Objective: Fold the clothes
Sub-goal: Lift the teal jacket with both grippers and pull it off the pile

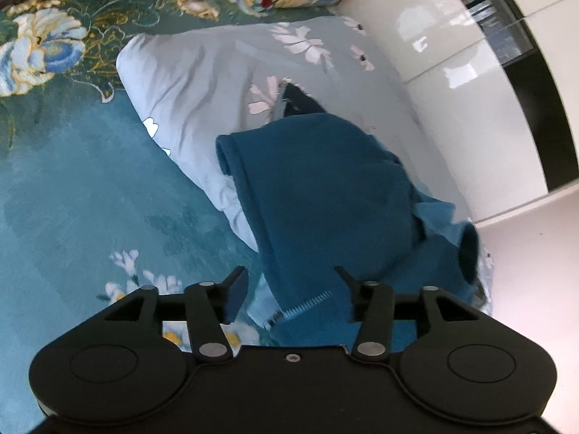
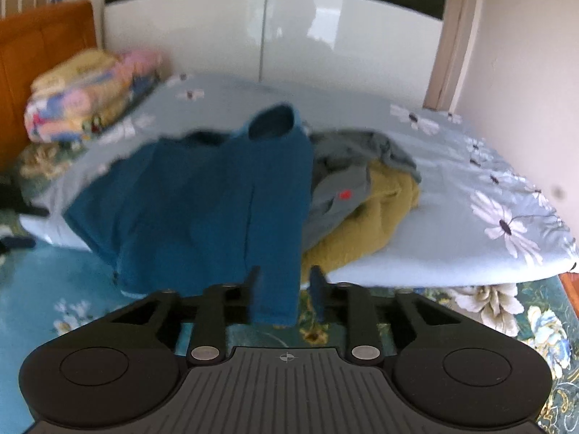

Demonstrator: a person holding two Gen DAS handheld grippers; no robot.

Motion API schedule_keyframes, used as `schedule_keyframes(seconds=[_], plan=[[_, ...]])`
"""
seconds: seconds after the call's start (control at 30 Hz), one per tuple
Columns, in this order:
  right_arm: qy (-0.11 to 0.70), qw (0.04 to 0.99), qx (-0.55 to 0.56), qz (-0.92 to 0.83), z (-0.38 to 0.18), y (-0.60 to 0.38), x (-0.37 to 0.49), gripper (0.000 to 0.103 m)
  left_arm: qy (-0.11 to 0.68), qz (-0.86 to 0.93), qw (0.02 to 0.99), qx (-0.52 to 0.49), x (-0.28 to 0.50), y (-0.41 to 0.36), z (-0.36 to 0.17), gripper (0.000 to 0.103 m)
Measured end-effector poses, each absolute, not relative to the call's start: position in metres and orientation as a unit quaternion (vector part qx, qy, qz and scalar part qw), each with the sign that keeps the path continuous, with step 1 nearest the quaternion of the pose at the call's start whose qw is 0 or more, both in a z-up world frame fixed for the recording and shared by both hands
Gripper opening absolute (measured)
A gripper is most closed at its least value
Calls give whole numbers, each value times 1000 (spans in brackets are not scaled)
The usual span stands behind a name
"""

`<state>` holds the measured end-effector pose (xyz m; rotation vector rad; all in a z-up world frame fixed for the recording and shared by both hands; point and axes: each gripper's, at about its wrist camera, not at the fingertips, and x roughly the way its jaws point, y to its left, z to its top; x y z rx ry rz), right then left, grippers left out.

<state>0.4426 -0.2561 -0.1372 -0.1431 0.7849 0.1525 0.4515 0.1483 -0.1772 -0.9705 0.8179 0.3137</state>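
Teal zip-up jacket [image 2: 202,202] lies spread over the near edge of the grey floral quilt [image 2: 452,181], its hem hanging off that edge toward me, with a grey garment [image 2: 340,181] and a mustard fleece [image 2: 365,224] heaped just beside it on the quilt. My right gripper [image 2: 286,289] has its jaws partly open with the hem's corner hanging between them; the picture is blurred, so I cannot tell whether the pads actually pinch the cloth or only frame it. My left gripper [image 1: 289,289] stands wide open around the other end of the jacket [image 1: 318,195], where the zipper tape [image 1: 304,307] shows between the jaws, and it grips nothing that I can see. To do this step well, I judge I should close each gripper on a single layer at the hem's two corners, keeping the zipper teeth out of the pads so nothing slips. Then I want both ends lifted evenly and drawn taut before I fold toward the collar, away from the quilt's edge. Fleece of this sort probably drapes heavily, so an uneven pull could drag the whole jacket off the quilt or snag the grey garment beside it.
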Motion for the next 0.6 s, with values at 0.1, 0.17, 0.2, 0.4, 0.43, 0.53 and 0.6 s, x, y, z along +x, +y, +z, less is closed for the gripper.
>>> schedule_keyframes(seconds=[0.1,0.17,0.2,0.4,0.43,0.53,0.6], plan=[[414,905,-71,72,-167,-251,457,35,389,158,780,-464,472,160,-202,64],[439,893,-73,63,-190,-248,465,35,392,160,769,-479,484,167,-218,64],[450,888,-75,60,-200,-247,469,36,391,159,765,-486,490,169,-225,65],[497,858,-115,48,-267,-241,489,37,390,148,764,-493,523,176,-259,65],[504,854,-123,44,-277,-240,493,37,386,145,762,-498,526,177,-262,65],[508,851,-127,32,-299,-242,504,37,366,127,759,-523,532,180,-270,62],[485,866,-118,30,-299,-243,505,37,351,115,760,-534,532,181,-270,54]])
